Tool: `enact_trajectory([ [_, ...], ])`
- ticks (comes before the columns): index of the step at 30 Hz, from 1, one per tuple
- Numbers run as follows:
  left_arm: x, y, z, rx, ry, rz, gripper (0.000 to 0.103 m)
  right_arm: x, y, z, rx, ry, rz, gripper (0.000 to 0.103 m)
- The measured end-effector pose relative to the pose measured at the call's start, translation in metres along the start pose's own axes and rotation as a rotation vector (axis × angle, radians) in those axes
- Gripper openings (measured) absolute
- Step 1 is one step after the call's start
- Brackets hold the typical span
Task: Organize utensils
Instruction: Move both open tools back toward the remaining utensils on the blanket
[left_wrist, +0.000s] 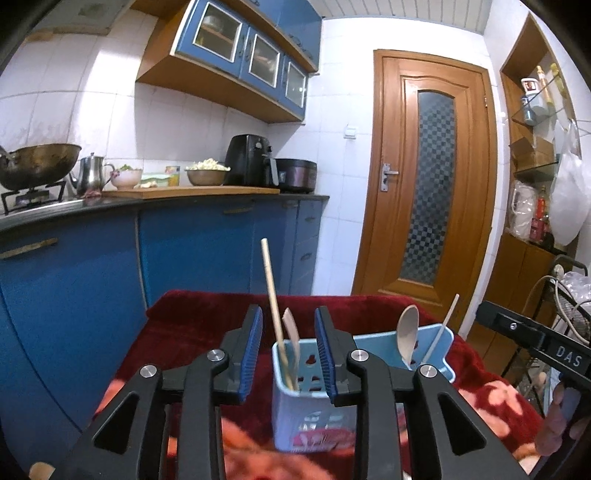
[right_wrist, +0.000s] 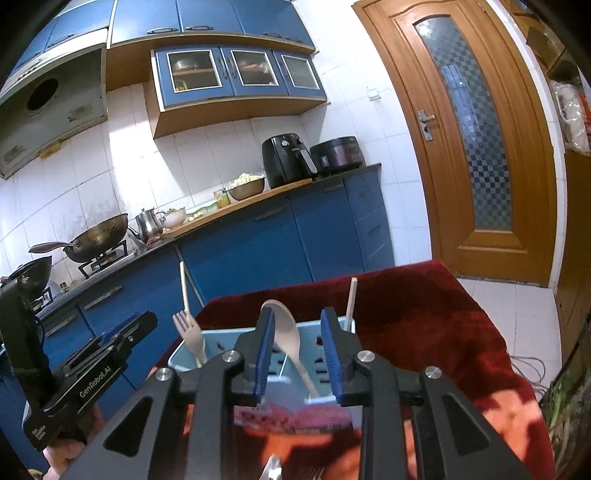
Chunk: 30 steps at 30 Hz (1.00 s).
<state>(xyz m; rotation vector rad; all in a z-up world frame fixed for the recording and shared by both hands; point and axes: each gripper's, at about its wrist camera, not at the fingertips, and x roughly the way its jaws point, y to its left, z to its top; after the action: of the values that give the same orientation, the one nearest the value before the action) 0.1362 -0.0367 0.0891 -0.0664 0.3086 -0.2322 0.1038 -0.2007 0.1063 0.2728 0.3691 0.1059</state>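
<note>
- Utensils: spoon, fork, chopsticks stand in the blue holder.
- Both my grippers' jaws are released, grasping nothing.
- Next, I judge, fetch whatever remains.

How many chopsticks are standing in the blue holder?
2. One chopstick stands in the left end of the blue holder beside the fork. The other chopstick leans at the right end next to the spoon. More could be hidden inside.
</note>
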Motion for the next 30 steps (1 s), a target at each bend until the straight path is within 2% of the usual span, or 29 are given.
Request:
enact_trajectory([
  [9,-0.033,0.007,-0.011,-0.025,0.052,-0.001,0.032,-0.027,0.008,-0.022,0.000,0.084,-0.029,0.032],
  [16,-0.051,0.002,-0.024,-0.006,0.107,-0.012,0.032,-0.045,0.006,-0.038,0.002,0.144,-0.049,0.033],
  [30,-0.055,0.008,-0.053,-0.034,0.337,-0.042,0.032,-0.064,-0.003,-0.076,-0.002,0.257,-0.071,0.034],
])
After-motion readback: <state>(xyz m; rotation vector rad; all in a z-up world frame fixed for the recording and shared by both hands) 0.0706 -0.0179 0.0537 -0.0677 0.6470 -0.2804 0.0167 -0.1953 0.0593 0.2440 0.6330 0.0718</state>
